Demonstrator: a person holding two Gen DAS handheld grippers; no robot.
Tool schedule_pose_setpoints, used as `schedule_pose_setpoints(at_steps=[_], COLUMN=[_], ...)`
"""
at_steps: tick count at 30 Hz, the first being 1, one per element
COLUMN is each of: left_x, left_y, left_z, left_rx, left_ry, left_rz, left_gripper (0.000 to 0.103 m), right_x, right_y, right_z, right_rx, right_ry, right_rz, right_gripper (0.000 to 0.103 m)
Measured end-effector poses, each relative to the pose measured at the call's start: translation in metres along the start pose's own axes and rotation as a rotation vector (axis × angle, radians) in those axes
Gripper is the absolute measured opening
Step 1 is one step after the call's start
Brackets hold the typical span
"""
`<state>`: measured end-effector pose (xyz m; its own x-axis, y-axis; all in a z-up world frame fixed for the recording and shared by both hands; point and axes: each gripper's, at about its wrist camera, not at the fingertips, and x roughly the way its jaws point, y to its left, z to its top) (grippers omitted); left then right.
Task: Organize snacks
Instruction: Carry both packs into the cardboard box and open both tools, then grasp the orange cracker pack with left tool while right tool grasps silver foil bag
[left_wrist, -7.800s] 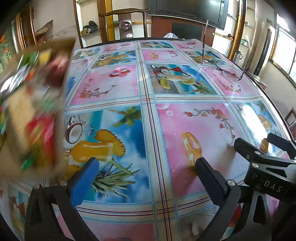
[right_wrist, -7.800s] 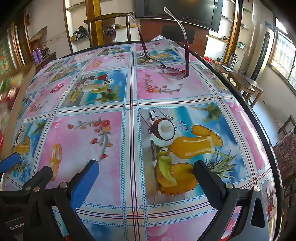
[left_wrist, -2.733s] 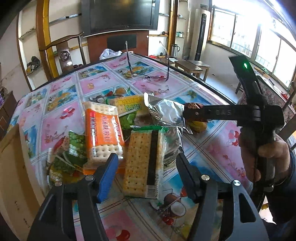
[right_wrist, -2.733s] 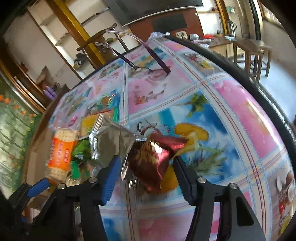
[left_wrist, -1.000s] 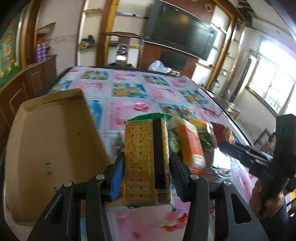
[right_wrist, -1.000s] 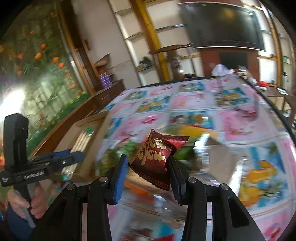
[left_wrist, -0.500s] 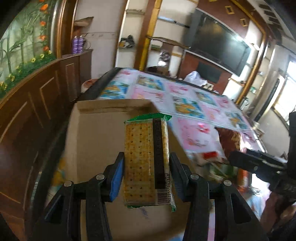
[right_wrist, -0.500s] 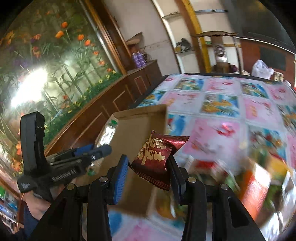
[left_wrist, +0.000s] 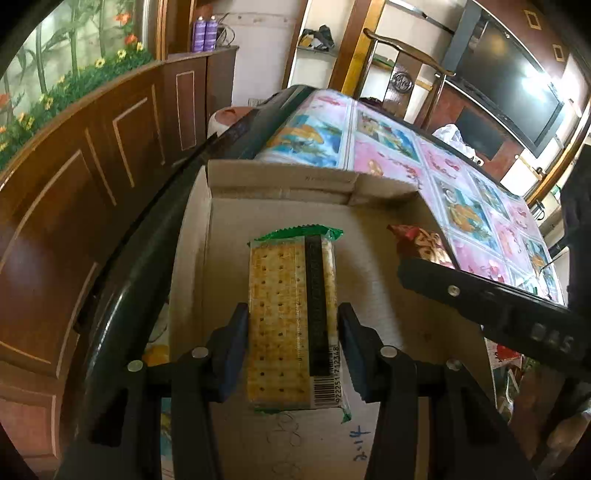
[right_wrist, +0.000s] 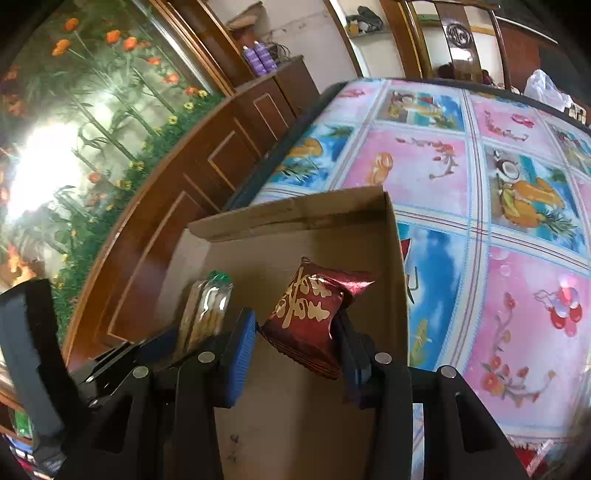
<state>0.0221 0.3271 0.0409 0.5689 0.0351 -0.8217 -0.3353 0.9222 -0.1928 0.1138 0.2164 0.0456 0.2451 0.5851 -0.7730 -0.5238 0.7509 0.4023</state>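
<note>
My left gripper (left_wrist: 291, 347) is shut on a cracker pack (left_wrist: 291, 314) with green ends, held lengthwise above the floor of an open cardboard box (left_wrist: 280, 184). My right gripper (right_wrist: 295, 347) is shut on a dark red snack pouch (right_wrist: 314, 310) with gold writing, over the same cardboard box (right_wrist: 295, 218). In the left wrist view the right gripper (left_wrist: 436, 271) comes in from the right with the red pouch (left_wrist: 417, 242). The right wrist view shows the cracker pack (right_wrist: 208, 306) edge-on at the left, in the left gripper (right_wrist: 173, 339).
The box sits at the edge of a table under a pink and blue fruit-print cloth (right_wrist: 480, 184). A dark wooden cabinet (left_wrist: 74, 192) runs along the left. More snack packets (left_wrist: 506, 358) lie at the right edge of the left wrist view. A wooden chair (right_wrist: 458, 40) stands beyond the table.
Both grippers have carried their packs leftward from the snack pile to over the cardboard box. The left gripper has dropped lower into it. Both grips are unchanged.
</note>
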Motion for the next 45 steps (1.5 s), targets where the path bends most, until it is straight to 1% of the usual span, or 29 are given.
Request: schedule_pose_setpoints(at_steps=[3,8,10,13,14,15,16,17,19,24,27,28,29,30,31,33,35,37,39,40,42,43,44,45], left_x=[0.002,0.002,0.003,0.0,-0.003,-0.005,-0.008,-0.009,-0.018,-0.05,-0.068,-0.074,-0.078,-0.083,-0.087,-0.093,-0.095,-0.094,-0.093,-0.093,-0.091,-0.09,-0.089,-0.087], left_y=[0.001,-0.002,-0.001,0.001,0.001,0.001,0.001,0.001,0.002,-0.003,-0.013,-0.017,-0.021,-0.027,-0.033,-0.045,-0.06,-0.076,-0.095,-0.103,-0.124,-0.134,-0.147,-0.157], left_z=[0.001,0.003,0.004,0.004,0.004,0.004,0.003,0.002,-0.001,-0.015,-0.026,-0.03,-0.034,-0.039,-0.043,-0.052,-0.061,-0.069,-0.076,-0.078,-0.083,-0.085,-0.088,-0.09], left_rx=[-0.003,0.006,0.001,-0.011,-0.012,-0.014,-0.018,-0.022,-0.038,-0.05,-0.048,-0.047,-0.046,-0.04,-0.031,-0.017,0.006,0.036,0.075,0.09,0.126,0.147,0.179,0.204], left_ry=[0.014,0.009,0.008,0.004,-0.006,-0.011,-0.017,-0.02,-0.037,-0.107,-0.143,-0.155,-0.164,-0.173,-0.179,-0.187,-0.181,-0.167,-0.157,-0.152,-0.135,-0.127,-0.117,-0.108], left_rz=[-0.007,0.002,0.005,-0.022,-0.032,-0.035,-0.038,-0.038,-0.058,-0.098,-0.13,-0.145,-0.156,-0.167,-0.181,-0.199,-0.216,-0.225,-0.222,-0.224,-0.232,-0.234,-0.237,-0.238], left_gripper=[0.047,0.047,0.047,0.051,0.053,0.054,0.055,0.055,0.055,0.056,0.057,0.058,0.058,0.058,0.058,0.059,0.06,0.06,0.06,0.06,0.06,0.06,0.06,0.06], right_x=[0.01,0.013,0.013,0.006,0.001,-0.003,-0.008,-0.014,-0.026,-0.065,-0.094,-0.103,-0.115,-0.124,-0.135,-0.157,-0.175,-0.192,-0.207,-0.216,-0.236,-0.245,-0.252,-0.258], right_y=[0.003,0.005,0.004,0.002,0.002,0.003,0.004,0.004,0.005,0.0,-0.012,-0.018,-0.026,-0.031,-0.038,-0.053,-0.071,-0.098,-0.125,-0.138,-0.162,-0.173,-0.184,-0.192], right_z=[0.0,0.001,0.003,0.001,0.001,0.001,0.0,-0.001,-0.005,-0.033,-0.055,-0.062,-0.072,-0.078,-0.086,-0.1,-0.113,-0.123,-0.136,-0.142,-0.156,-0.162,-0.167,-0.171], right_rx=[-0.013,-0.023,-0.008,0.009,0.008,0.006,0.006,0.008,0.008,0.019,0.066,0.094,0.125,0.141,0.156,0.167,0.182,0.211,0.231,0.24,0.243,0.239,0.225,0.208], right_ry=[0.026,0.032,0.026,0.011,-0.002,-0.013,-0.026,-0.043,-0.068,-0.14,-0.213,-0.239,-0.276,-0.306,-0.335,-0.394,-0.426,-0.425,-0.417,-0.429,-0.47,-0.481,-0.474,-0.47], right_rz=[-0.027,-0.059,-0.047,-0.02,-0.008,-0.006,-0.007,-0.004,0.022,0.037,0.072,0.094,0.135,0.15,0.139,0.15,0.149,0.17,0.191,0.176,0.139,0.108,0.061,0.034], right_gripper=[0.047,0.049,0.051,0.054,0.059,0.067,0.071,0.073,0.074,0.082,0.082,0.082,0.082,0.082,0.082,0.082,0.082,0.077,0.067,0.067,0.063,0.063,0.06,0.055])
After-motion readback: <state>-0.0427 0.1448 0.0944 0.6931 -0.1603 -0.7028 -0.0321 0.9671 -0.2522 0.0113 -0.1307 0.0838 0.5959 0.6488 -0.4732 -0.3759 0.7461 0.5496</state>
